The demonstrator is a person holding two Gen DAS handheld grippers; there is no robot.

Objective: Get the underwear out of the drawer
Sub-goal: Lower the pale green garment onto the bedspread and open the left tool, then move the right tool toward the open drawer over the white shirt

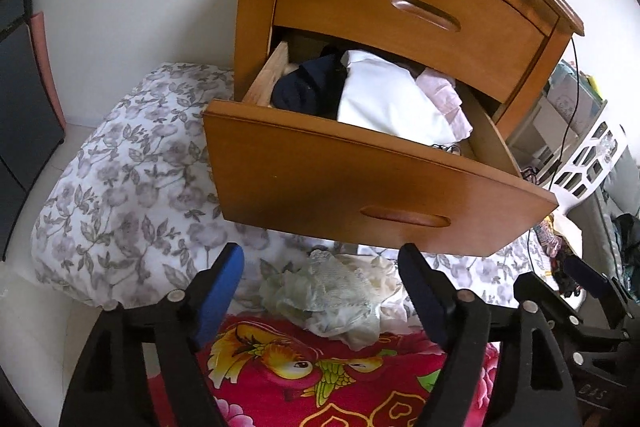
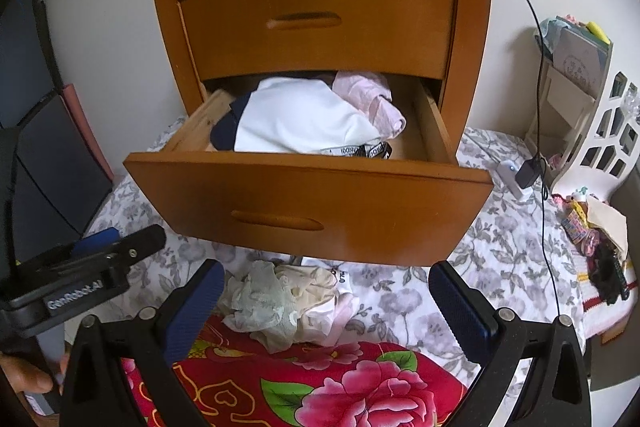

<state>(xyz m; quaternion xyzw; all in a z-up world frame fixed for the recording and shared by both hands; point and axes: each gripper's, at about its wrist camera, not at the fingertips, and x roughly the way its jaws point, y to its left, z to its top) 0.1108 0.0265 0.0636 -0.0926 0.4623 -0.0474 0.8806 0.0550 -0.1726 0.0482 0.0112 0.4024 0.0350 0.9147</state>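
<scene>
This is a home bedroom: a wooden nightstand (image 2: 320,27) with clothes stuffed in its open drawer (image 2: 308,199) stands against a plain wall beside a bed (image 2: 500,247) covered in grey floral bedding and a bright red flowered blanket (image 2: 320,387).

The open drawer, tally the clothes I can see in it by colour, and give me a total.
In the open drawer, by colour:
Dark navy garment: 1
White garment: 1
Pale pink garment: 1
Black-and-white lettered waistband piece: 1
Total: 4 visible. More may lie hidden underneath.
</scene>
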